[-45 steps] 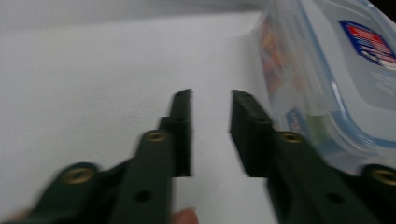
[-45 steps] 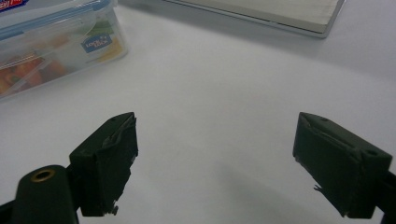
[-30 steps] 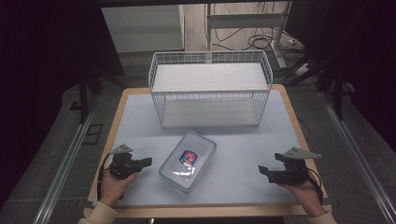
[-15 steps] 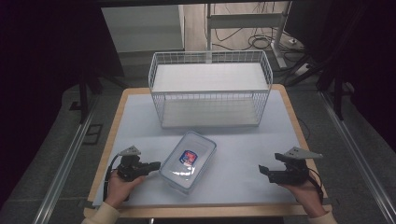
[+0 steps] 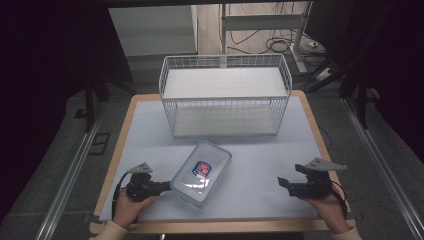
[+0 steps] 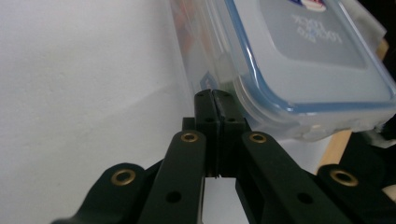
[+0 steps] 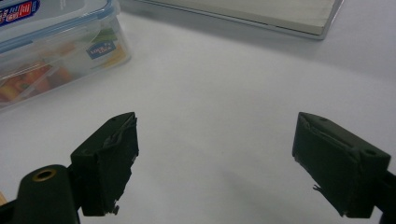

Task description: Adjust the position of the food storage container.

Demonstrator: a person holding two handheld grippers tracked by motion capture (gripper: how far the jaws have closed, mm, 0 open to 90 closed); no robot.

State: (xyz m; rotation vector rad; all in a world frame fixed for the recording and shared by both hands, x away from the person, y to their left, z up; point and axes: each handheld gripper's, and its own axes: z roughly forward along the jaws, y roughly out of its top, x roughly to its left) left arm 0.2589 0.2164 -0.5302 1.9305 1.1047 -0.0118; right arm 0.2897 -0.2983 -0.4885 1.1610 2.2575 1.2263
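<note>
I have the left gripper (image 5: pixel 161 187) brought in low at the near-left of the table, its jaws pressed together with no gap that I can see, their tips right against the side wall of the clear rectangular plastic food container with the blue-sealed lid (image 5: pixel 201 173). In the left gripper view the container (image 6: pixel 299 65) sits just ahead and to the right of the closed tips; whether a lid latch is pinched between them I cannot tell, they look simply shut and touching the wall. The container lies on the pale sheet covering the wooden table (image 5: pixel 260 165), in front of the white wire basket (image 5: pixel 225 95) and apart from it, its long axis running diagonally from near-left to far-right. That makes my left hand the near one by far: the container's long flank faces it directly. The right gripper (image 5: pixel 286 184) waits well off at the near-right, jaws spread wide over bare table, with the container (image 7: pixel 56 51) ahead and to its left. I judge any push or grab on the container turns on that left-side contact along its long wall.
</note>
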